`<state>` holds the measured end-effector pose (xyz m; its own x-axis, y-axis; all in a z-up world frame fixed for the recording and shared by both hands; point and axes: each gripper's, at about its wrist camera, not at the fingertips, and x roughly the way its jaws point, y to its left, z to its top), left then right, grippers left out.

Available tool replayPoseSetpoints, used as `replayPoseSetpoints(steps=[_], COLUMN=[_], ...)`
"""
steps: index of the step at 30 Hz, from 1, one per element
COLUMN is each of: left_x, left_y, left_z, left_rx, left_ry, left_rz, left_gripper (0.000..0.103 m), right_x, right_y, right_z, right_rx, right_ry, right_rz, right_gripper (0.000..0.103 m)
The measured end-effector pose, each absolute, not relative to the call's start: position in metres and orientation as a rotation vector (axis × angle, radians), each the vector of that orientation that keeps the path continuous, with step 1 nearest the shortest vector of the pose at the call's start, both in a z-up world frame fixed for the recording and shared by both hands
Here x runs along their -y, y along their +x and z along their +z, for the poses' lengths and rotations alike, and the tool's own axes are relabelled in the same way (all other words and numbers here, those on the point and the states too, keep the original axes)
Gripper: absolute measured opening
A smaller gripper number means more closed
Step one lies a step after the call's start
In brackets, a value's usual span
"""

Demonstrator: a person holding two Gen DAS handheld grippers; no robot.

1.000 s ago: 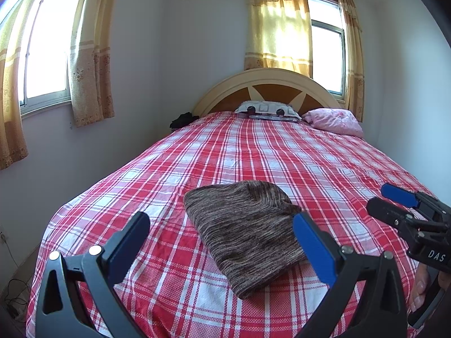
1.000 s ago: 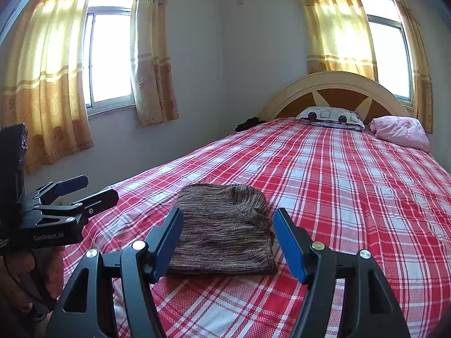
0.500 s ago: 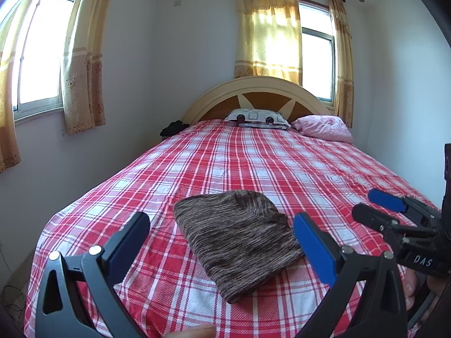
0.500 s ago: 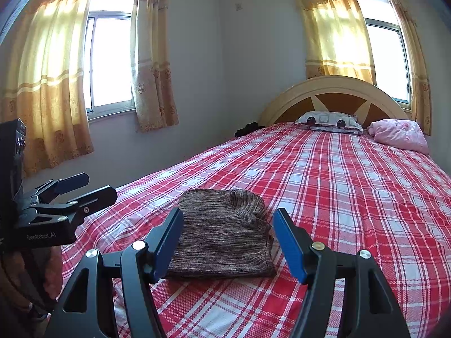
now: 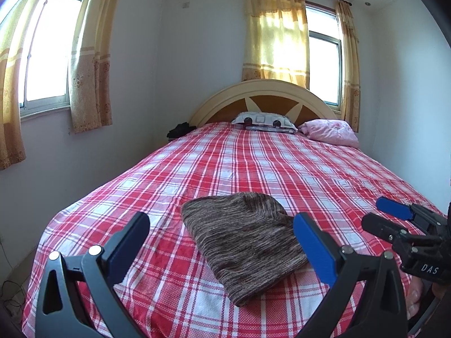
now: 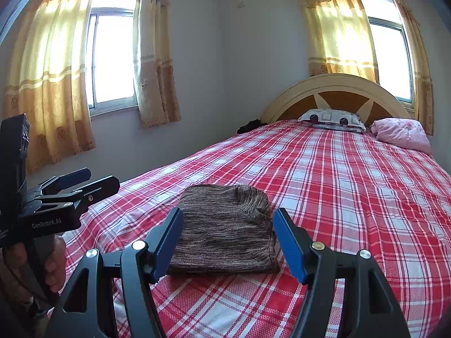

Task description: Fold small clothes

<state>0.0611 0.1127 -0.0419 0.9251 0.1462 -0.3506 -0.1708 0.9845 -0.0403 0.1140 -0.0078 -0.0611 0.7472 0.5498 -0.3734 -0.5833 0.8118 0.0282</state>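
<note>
Item 1, your left gripper [image 5: 221, 243]: jaws spread wide, nothing between the blue pads, held above the near end of the bed [image 5: 324, 174]. It hangs clear of the cloth and touches nothing. The right wrist view shows it out at the left edge [image 6: 84, 181], level with the garment and well apart from it.

Item 2, the brown knit garment [image 5: 242, 242]: one small piece of marled brown and tan knit, lying flat on the red plaid cover near the foot of the bed, roughly midway between your two tools. It already sits as a compact, roughly rectangular packet with a rounded far end [image 6: 225, 225]. Whether a further fold is owed cannot be told from here.

Handling, by judgement: light, soft, limp; no stiffness to hold a shape once lifted. The ribbed knit should grip well against the pads and will stretch if you pull hard. Not fragile. Take it by the near corners or the doubled near edge, pinching all layers together so the packet does not open.

Item 3, your right gripper [image 6: 227, 240]: jaws likewise wide apart and empty, hovering just short of the garment's near edge, framing it without contact.
</note>
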Motion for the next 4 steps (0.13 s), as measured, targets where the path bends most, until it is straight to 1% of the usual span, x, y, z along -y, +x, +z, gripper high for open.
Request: replayPoseSetpoints(steps=[4], left_x=[-0.1124], left_y=[0.0608], left_z=[-0.0403], left_rx=[-0.337], left_ry=[-0.058], left_rz=[0.164], left_gripper=[0.103], right_x=[0.0087], right_y=[0.1135], right_z=[-0.0612], right_rx=[-0.379], right_ry=[-0.091], right_rz=[0.62], right_gripper=[0.067])
